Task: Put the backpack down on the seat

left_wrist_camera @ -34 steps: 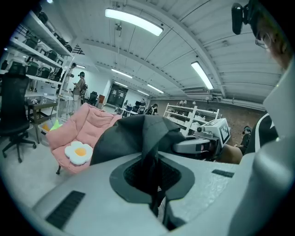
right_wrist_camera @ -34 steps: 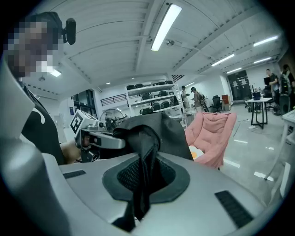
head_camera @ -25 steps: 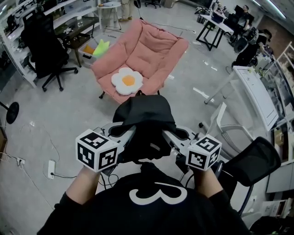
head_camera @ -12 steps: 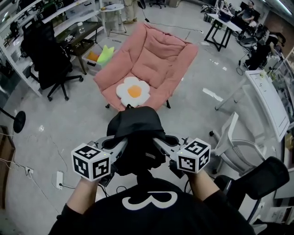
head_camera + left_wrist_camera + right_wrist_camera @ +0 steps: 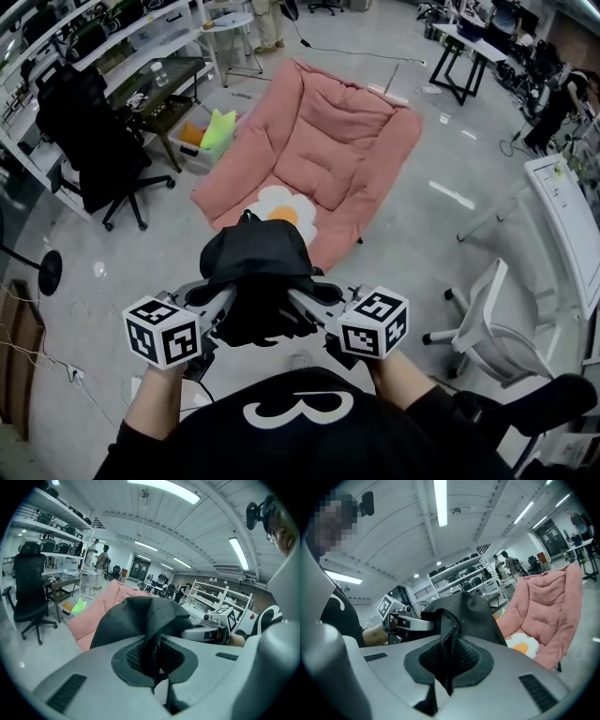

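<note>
A black backpack (image 5: 255, 267) hangs in the air between my two grippers, just in front of the person's chest. My left gripper (image 5: 225, 300) is shut on a fold of the backpack's (image 5: 140, 620) fabric. My right gripper (image 5: 298, 302) is shut on another fold of the backpack (image 5: 464, 616). Ahead stands the pink padded chair (image 5: 328, 150), its seat holding a flower-shaped egg cushion (image 5: 286, 211). The backpack's far edge overlaps the cushion's near side in the head view. The same chair (image 5: 548, 606) and cushion (image 5: 520, 644) show to the right in the right gripper view.
A black office chair (image 5: 98, 150) and a dark table (image 5: 169, 80) with a bright green item (image 5: 217, 127) beside it stand at the left. A white chair (image 5: 483, 323) stands at the right, with a white desk (image 5: 572, 225) beyond. Cables and a power strip lie on the floor at the lower left.
Both grippers have carried the backpack forward toward the pink chair, which now sits closer and larger in the head view. The backpack now reaches the flower cushion's near edge.
</note>
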Tool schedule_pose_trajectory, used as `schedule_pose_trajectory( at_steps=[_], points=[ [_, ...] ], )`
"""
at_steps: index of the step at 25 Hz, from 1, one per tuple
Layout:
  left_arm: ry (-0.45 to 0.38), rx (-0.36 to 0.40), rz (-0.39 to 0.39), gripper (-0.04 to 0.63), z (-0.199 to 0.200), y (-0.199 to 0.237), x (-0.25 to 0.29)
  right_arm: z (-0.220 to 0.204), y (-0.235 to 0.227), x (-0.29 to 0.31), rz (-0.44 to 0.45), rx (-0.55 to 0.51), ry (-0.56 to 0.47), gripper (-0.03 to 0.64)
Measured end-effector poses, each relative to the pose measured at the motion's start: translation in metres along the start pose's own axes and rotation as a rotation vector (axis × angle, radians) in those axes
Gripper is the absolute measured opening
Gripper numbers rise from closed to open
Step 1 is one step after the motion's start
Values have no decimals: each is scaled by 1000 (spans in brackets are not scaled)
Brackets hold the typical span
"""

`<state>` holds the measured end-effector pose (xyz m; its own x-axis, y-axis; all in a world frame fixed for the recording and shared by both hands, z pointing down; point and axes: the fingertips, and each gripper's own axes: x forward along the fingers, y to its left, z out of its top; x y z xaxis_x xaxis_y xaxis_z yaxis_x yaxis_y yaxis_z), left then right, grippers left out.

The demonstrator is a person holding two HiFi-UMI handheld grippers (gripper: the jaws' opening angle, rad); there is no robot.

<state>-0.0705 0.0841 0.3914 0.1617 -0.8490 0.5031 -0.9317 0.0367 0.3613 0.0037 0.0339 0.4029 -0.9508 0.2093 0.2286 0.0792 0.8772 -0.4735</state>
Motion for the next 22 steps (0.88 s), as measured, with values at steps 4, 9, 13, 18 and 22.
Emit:
schedule_pose_trajectory(
  at_steps=[4,9,13,18,22],
  points=[
    [-4,51,34,12,39,28,22,33,-34,25,-22,5,-22,28],
    [-7,108,17,12,70,57,47,60,-67,48,-59,-7,-36,28],
    [-13,127,-34,12,87,83,72,74,-95,66,-94,-21,-36,28],
    [29,133,-116,12,110,125,116,88,-139,93,-176,32,-24,28],
    [87,151,-201,12,135,154,154,104,-177,112,-246,90,-33,28]
  ],
)
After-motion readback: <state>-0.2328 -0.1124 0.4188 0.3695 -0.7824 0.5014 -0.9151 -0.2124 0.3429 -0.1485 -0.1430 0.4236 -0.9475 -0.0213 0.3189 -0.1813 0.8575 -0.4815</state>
